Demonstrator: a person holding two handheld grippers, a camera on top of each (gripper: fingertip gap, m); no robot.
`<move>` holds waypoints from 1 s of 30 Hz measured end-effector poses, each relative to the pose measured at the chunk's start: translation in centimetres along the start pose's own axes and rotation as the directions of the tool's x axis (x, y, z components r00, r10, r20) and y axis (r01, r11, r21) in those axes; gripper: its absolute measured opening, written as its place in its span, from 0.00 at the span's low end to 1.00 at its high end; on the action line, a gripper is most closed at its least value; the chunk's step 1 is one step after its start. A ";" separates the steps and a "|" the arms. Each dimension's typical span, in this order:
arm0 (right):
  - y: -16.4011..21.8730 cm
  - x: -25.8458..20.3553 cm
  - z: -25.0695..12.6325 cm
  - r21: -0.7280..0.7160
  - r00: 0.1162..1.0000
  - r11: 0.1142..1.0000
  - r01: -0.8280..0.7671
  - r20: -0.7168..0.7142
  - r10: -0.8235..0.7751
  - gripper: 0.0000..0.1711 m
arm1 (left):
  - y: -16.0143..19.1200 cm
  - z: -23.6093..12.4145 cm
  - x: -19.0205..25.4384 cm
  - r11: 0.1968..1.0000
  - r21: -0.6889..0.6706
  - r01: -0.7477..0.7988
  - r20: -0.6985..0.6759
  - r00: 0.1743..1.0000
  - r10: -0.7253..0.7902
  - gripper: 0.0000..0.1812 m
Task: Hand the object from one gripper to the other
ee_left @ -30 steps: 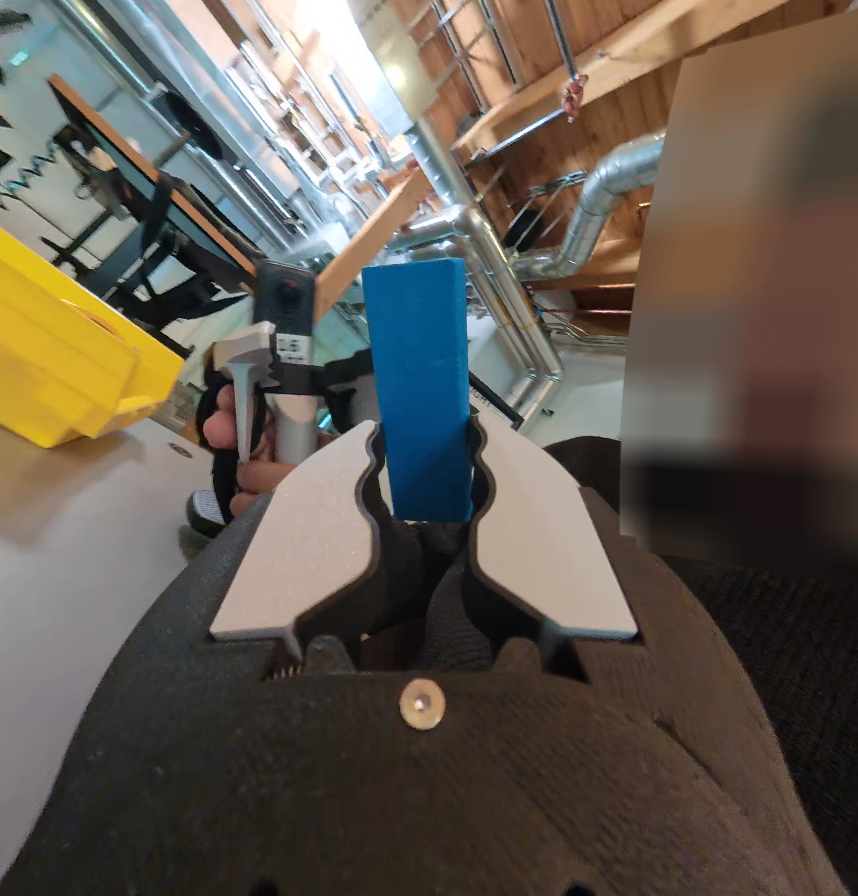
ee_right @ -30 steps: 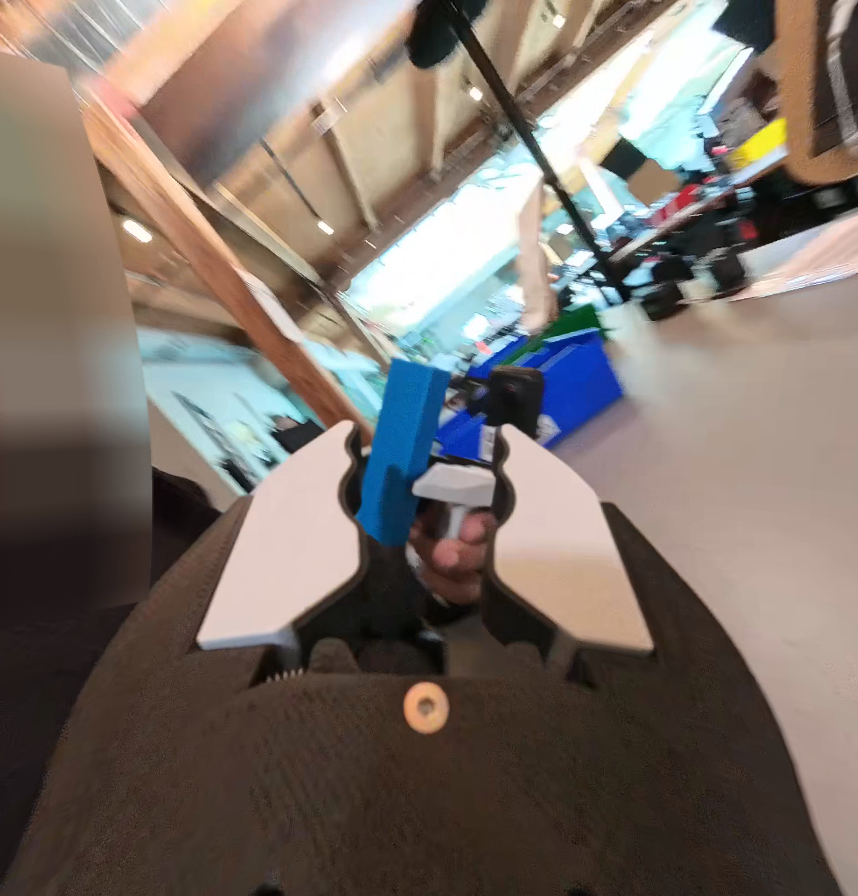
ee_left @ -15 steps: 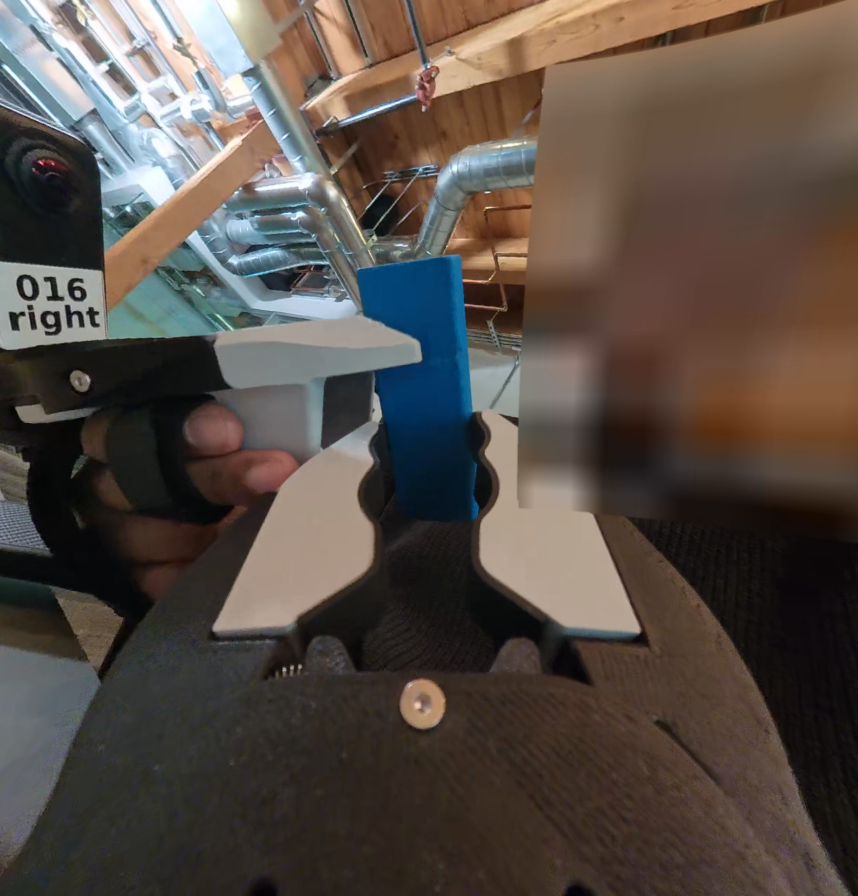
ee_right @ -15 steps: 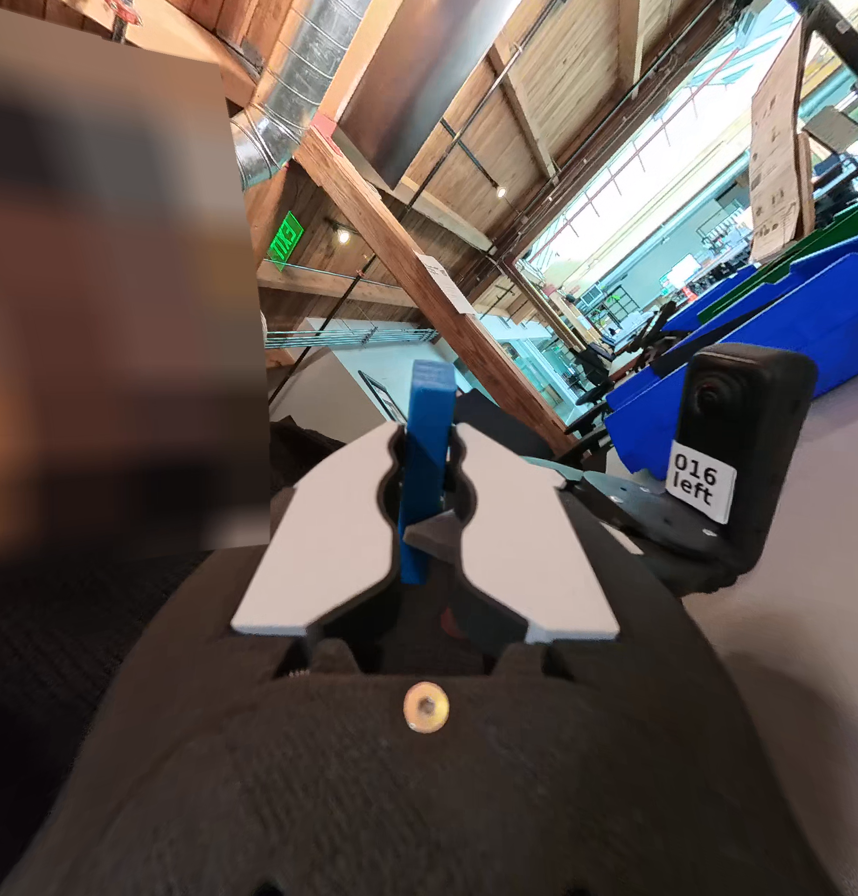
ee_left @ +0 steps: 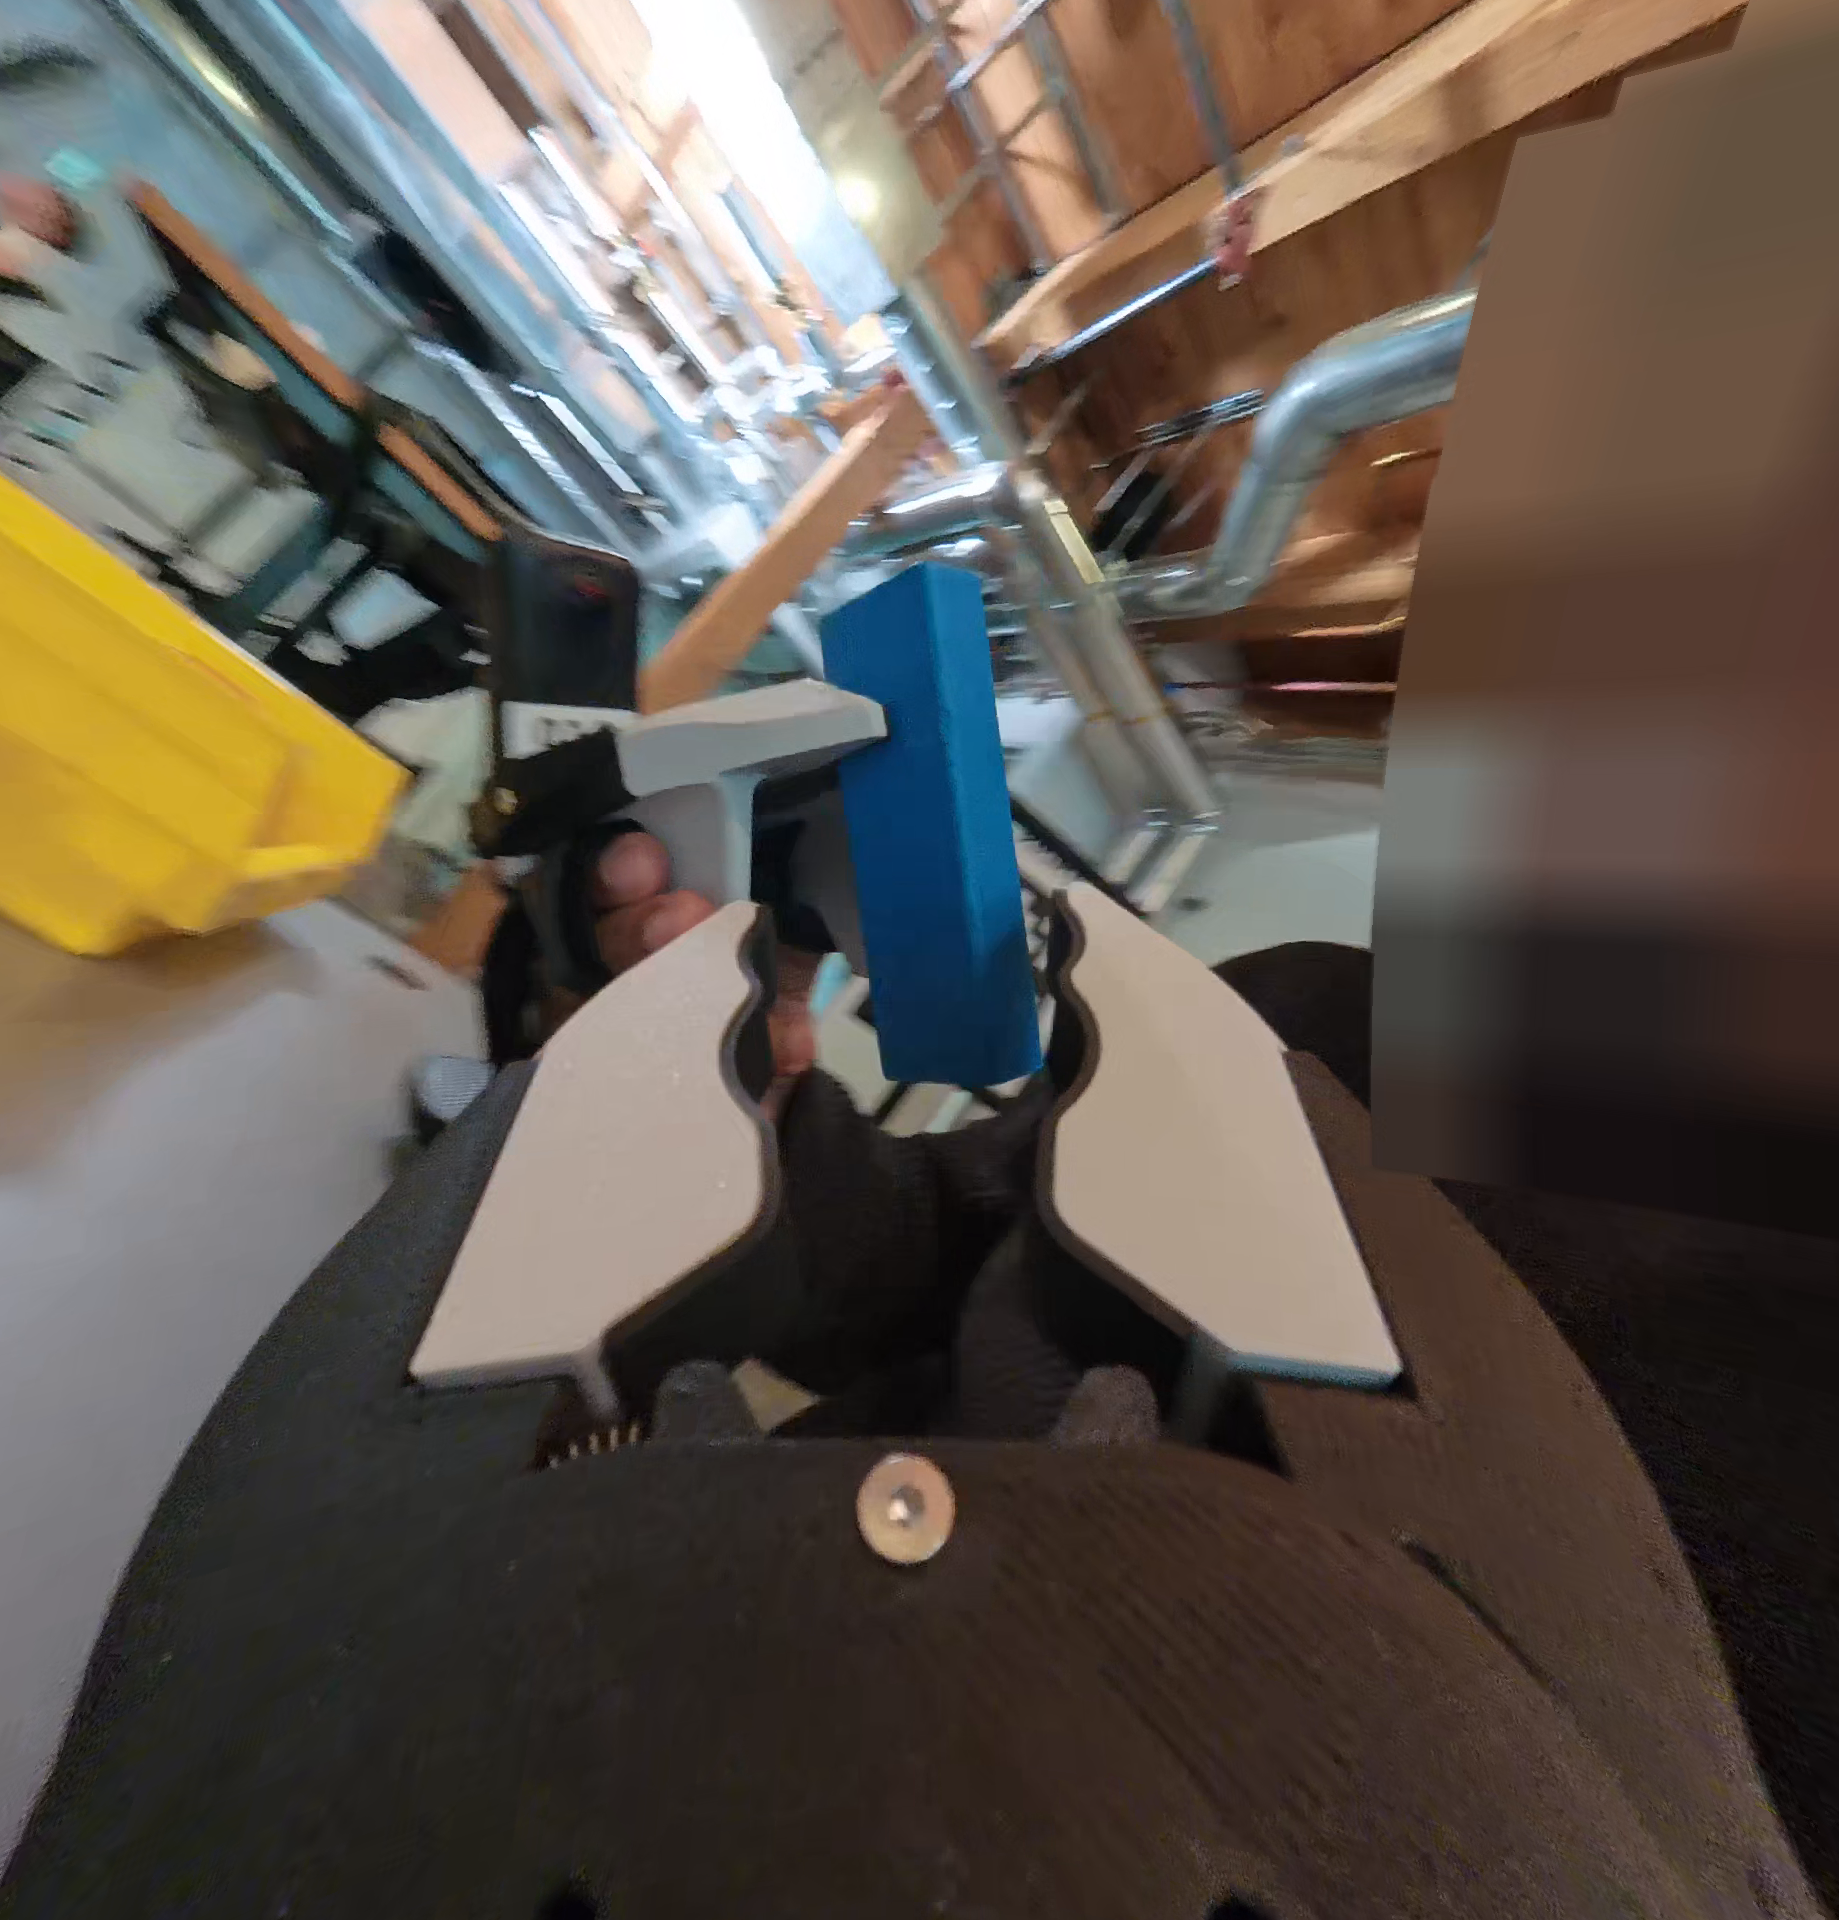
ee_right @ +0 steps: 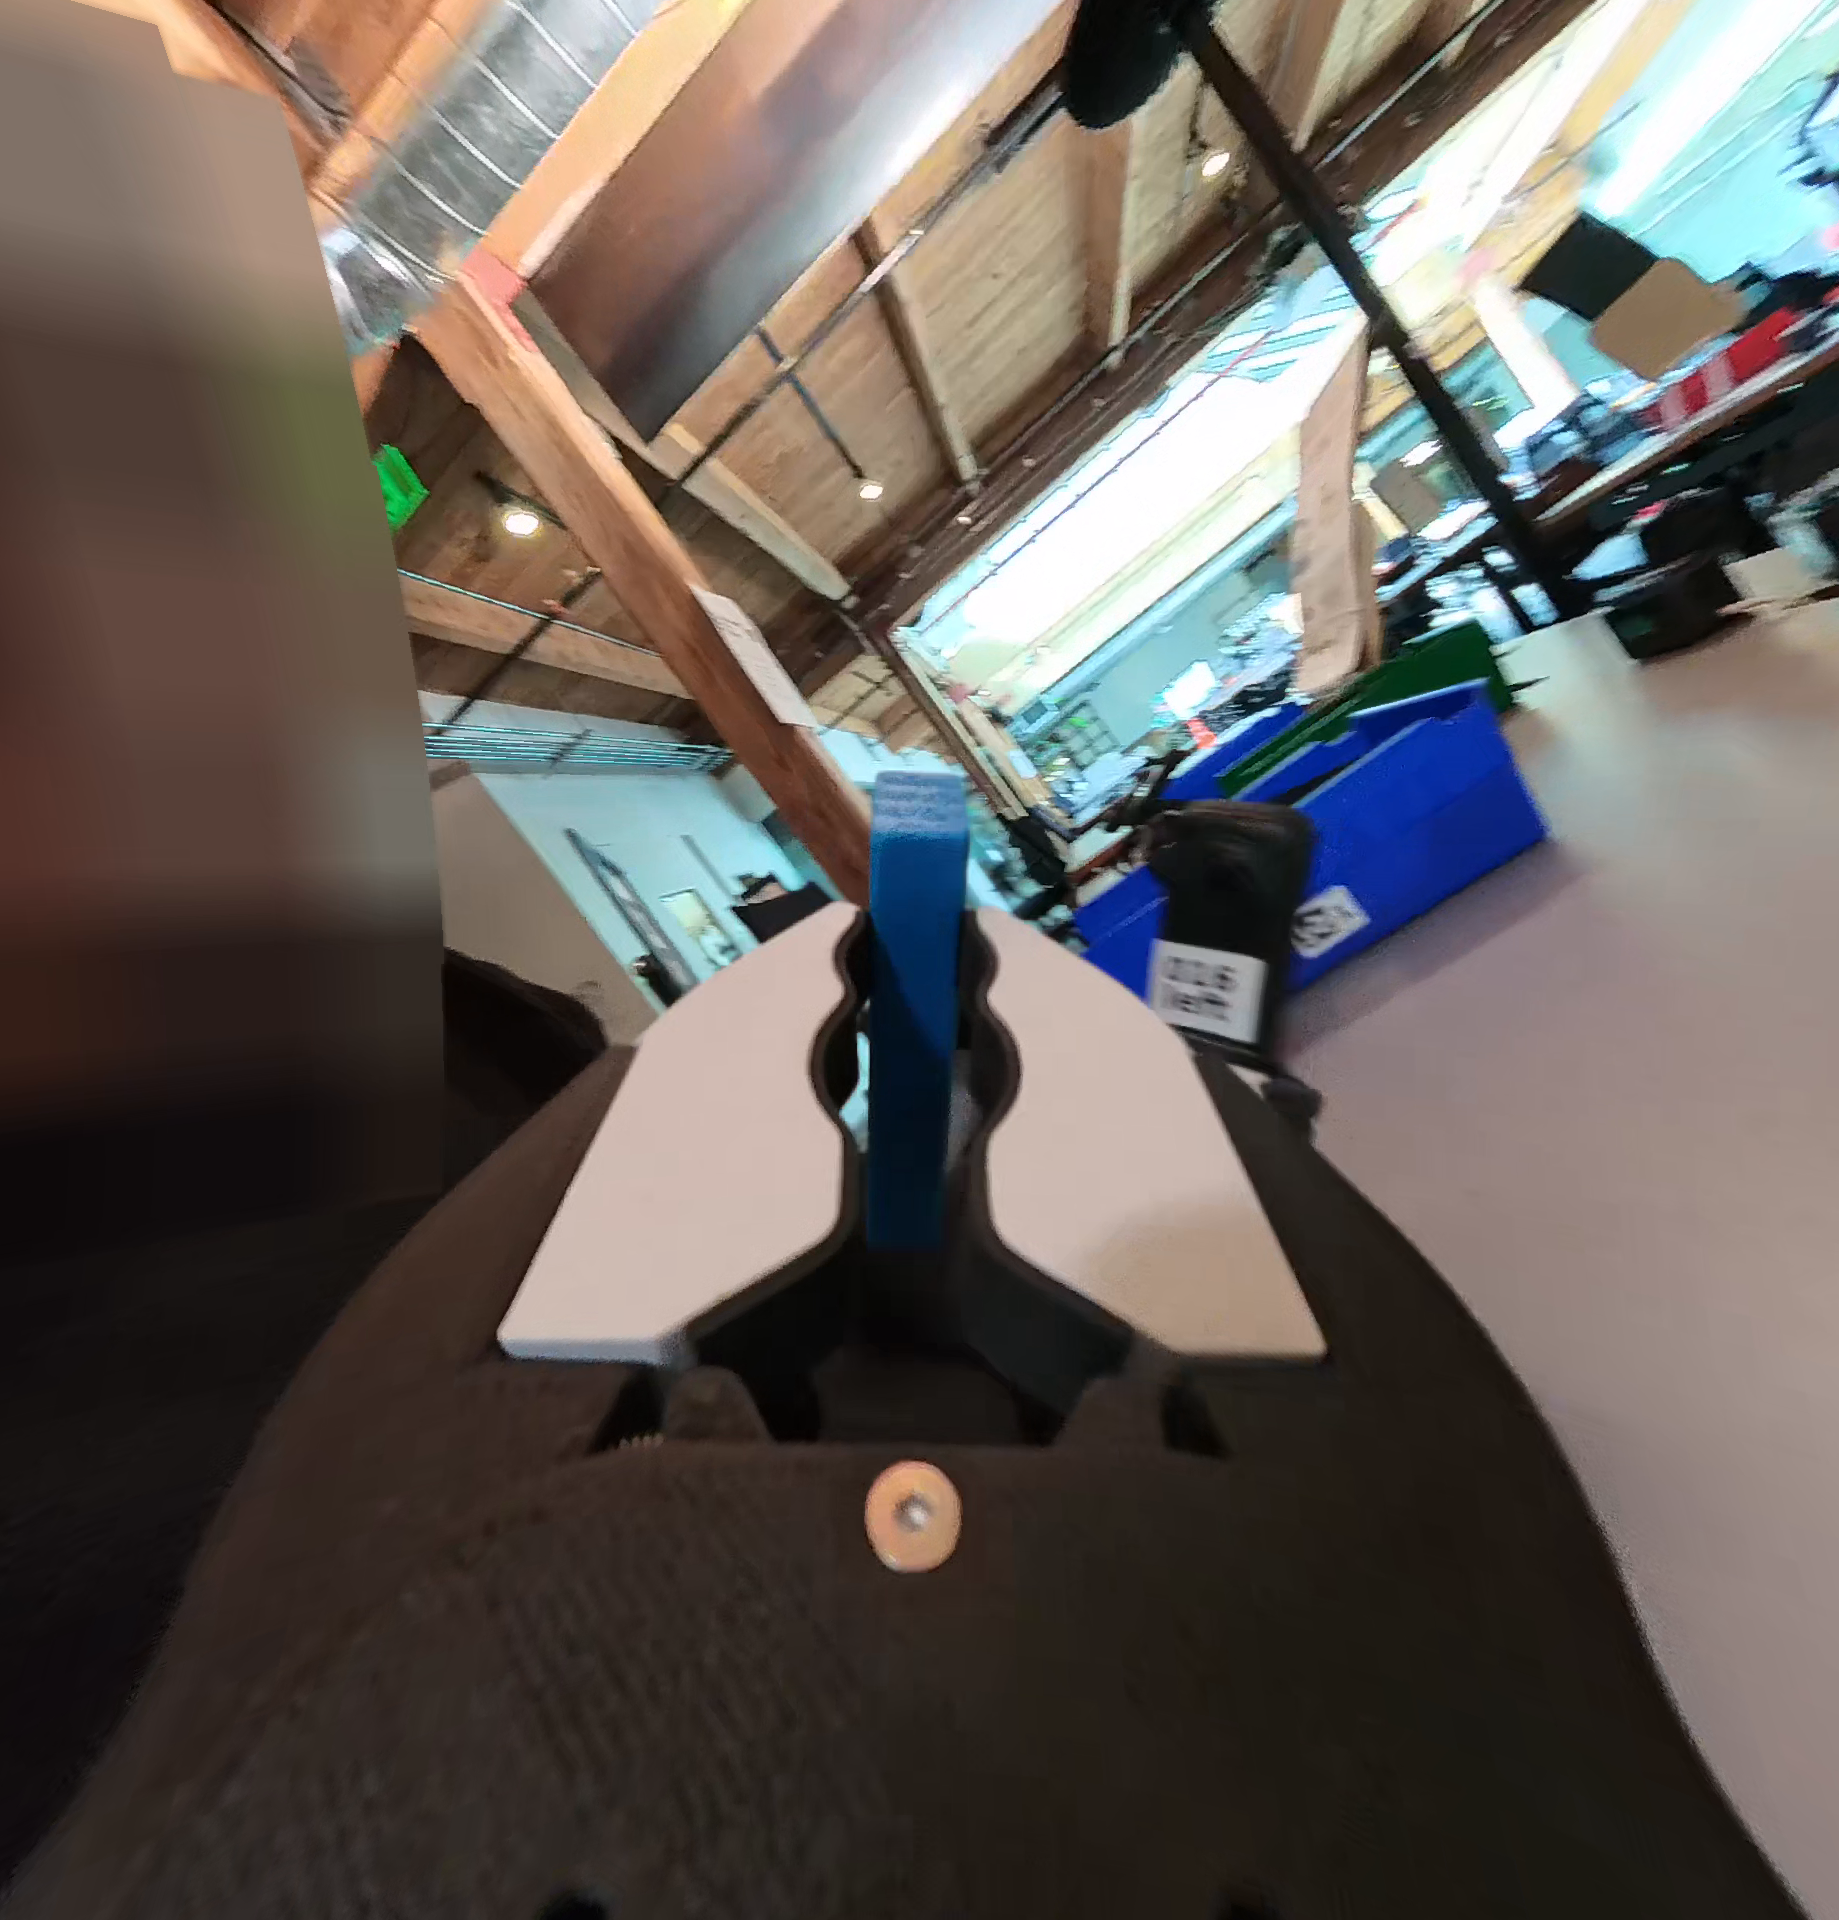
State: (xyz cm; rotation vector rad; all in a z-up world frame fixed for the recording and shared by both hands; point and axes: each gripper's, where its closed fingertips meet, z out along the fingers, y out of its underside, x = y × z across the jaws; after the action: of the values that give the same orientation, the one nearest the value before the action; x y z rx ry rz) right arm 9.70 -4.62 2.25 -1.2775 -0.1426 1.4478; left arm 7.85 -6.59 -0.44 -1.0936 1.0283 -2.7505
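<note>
The blue block (ee_left: 930,831) is a long rectangular bar that stands nearly upright, tilted a little. My right gripper (ee_right: 917,920) is shut on the block (ee_right: 910,1039) and holds it in the air. In the left wrist view the right gripper's grey finger (ee_left: 749,727) reaches in from the left and presses the block's upper part. My left gripper (ee_left: 910,909) is open, its jaws spread to either side of the block's lower end without clamping it. The left gripper's black camera body (ee_right: 1227,904) shows just beyond the block in the right wrist view.
A yellow bin (ee_left: 115,748) stands on the pale table (ee_left: 167,1143) to the left. A blue bin (ee_right: 1414,821) and a green one (ee_right: 1414,675) stand on the table (ee_right: 1621,1039) at the right. The person's dark clothing fills the lower part of both views.
My left gripper has opened and let go of the blue block. My right gripper, which closed on it half a second ago, now holds it alone, and the block has tilted slightly.
</note>
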 end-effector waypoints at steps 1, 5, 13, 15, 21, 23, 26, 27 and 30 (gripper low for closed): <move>-0.2 0.4 -0.3 -0.004 0.999 1.000 0.023 -0.041 -0.023 0.10 | -0.3 -0.2 -0.6 0.998 -0.012 -0.060 0.072 0.996 0.061 0.32; -0.9 2.4 -1.7 -0.015 0.977 0.997 0.071 -0.200 -0.072 0.09 | -1.2 -1.8 -3.6 0.954 -0.152 -0.259 0.367 0.881 0.298 0.35; -0.5 5.6 -3.3 -0.070 0.906 0.995 0.078 -0.410 -0.100 0.10 | -0.6 -3.3 -6.3 0.952 -0.226 -0.205 0.507 0.810 0.295 0.25; -0.2 5.7 -3.1 -0.096 0.902 0.991 0.089 -0.415 -0.121 0.10 | 0.0 -3.1 -6.3 0.957 -0.236 -0.168 0.485 0.833 0.265 0.23; 0.8 5.5 -2.4 -0.142 0.909 0.986 0.083 -0.395 -0.133 0.10 | 1.9 -2.4 -6.3 0.958 -0.277 -0.074 0.438 0.878 0.195 0.21; 1.0 5.6 -2.3 -0.162 0.903 0.983 0.087 -0.403 -0.146 0.10 | 2.6 -2.3 -6.5 0.945 -0.320 -0.072 0.438 0.873 0.215 0.19; 1.2 5.6 -2.3 -0.175 0.902 0.981 0.089 -0.403 -0.154 0.10 | 3.4 -2.1 -6.7 0.928 -0.364 -0.078 0.436 0.866 0.244 0.16; 1.2 5.6 -2.2 -0.177 0.903 0.980 0.087 -0.401 -0.152 0.10 | 3.5 -2.1 -6.7 0.926 -0.368 -0.081 0.437 0.864 0.249 0.14; 1.5 5.6 -2.2 -0.186 0.904 0.980 0.078 -0.401 -0.148 0.10 | 3.6 -1.9 -6.7 0.929 -0.361 -0.077 0.431 0.870 0.239 0.12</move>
State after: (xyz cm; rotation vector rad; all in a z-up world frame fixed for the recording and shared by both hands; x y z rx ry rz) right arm 11.67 -2.00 -3.04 -1.6581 -0.0520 1.0541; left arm 10.94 -6.73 -7.67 -1.5314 1.4464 -2.0615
